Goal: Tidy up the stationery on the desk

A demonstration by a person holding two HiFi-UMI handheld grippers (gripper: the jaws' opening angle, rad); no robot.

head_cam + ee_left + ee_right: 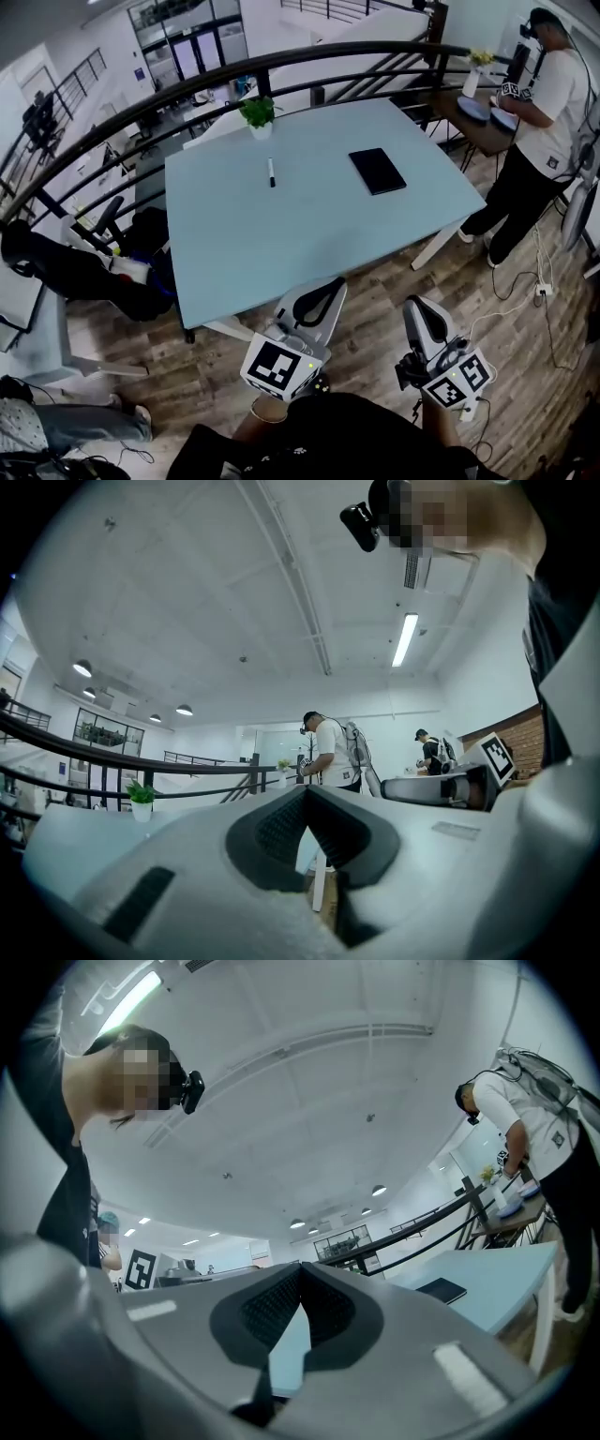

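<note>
On desk (281, 253): marker (272, 172) 11 o'clock, notebook (377, 171) 1 o'clock. Beyond 6 o'clock edge, left gripper (325, 285), right gripper (418, 306) clenched, empty.

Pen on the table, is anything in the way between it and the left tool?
No, nothing visible. The left tool, shut and empty, is by the near edge of the table; only bare tabletop lies between it and the pen. The notebook lies off to the right, the plant beyond.
</note>
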